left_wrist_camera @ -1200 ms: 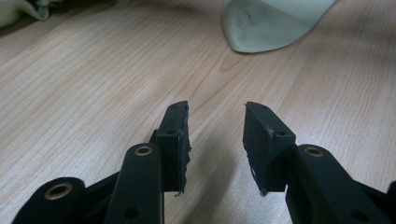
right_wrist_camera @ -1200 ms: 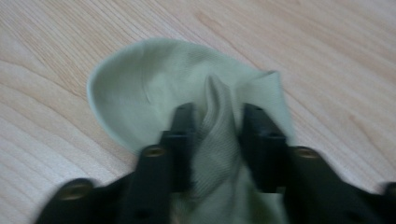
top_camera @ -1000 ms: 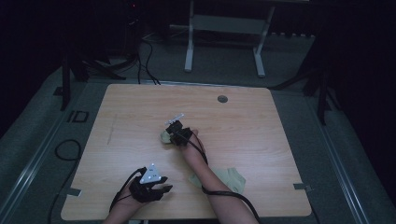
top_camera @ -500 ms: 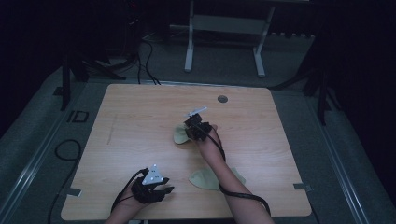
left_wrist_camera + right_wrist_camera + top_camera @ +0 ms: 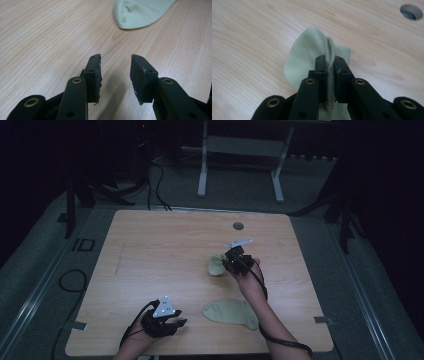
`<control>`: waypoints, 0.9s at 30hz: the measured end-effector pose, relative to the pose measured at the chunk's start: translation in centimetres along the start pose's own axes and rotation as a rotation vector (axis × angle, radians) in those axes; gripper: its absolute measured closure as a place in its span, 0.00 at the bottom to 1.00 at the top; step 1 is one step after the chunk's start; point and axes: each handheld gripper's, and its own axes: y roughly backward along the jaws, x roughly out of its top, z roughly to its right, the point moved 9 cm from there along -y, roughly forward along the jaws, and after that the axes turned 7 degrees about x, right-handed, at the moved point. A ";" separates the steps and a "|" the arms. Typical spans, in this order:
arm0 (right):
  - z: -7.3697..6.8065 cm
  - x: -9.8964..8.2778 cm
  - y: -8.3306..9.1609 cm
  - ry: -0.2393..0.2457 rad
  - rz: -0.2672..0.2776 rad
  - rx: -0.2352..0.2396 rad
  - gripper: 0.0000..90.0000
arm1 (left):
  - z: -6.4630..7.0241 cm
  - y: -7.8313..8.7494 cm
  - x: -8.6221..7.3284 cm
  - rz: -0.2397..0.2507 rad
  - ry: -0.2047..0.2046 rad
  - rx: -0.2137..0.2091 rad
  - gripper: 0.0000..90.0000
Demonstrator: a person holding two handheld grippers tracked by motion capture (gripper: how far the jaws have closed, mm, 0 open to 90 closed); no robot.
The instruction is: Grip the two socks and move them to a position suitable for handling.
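The right tongs [image 5: 231, 261] are closed on a pale green sock [image 5: 308, 56]. In the right gripper view its two black jaws press together on a raised fold of the cloth, and the rest of this sock spreads out in front of the jaws and to their left, over the wooden table [image 5: 165, 245]. From the high view I cannot tell if this sock lies on the wood or is lifted a little. A round hole in the table [image 5: 411, 11] is seen farther ahead of these tongs, to the right.

The left tongs [image 5: 115, 72] are open. Its jaws stand apart with bare wood between them, and they hold nothing. They are low over the table, near the edge on the person's side. The left hand [image 5: 142, 336] holds them there.

A second pale green sock [image 5: 231, 312] lies flat on the table. It is between the two tongs, just ahead of the left ones and to their right; its rounded end [image 5: 140, 12] shows beyond the open jaws. The right forearm [image 5: 262, 312] passes over one end of it.

The two tongs are well apart from each other.
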 end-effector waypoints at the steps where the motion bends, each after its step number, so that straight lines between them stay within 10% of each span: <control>1: 0.2 -0.6 0.1 -0.008 0.001 0.001 0.92 | 0.0 0.0 0.0 0.001 -0.001 0.001 0.67; 12: 1.5 -7.9 -1.8 -0.039 -0.112 0.000 0.78 | 0.8 -0.7 1.6 0.003 -0.001 -0.014 0.67; 27: 0.7 -7.9 -2.3 -0.021 -0.083 -0.020 0.47 | 0.2 -3.0 7.7 0.014 -0.062 0.015 0.67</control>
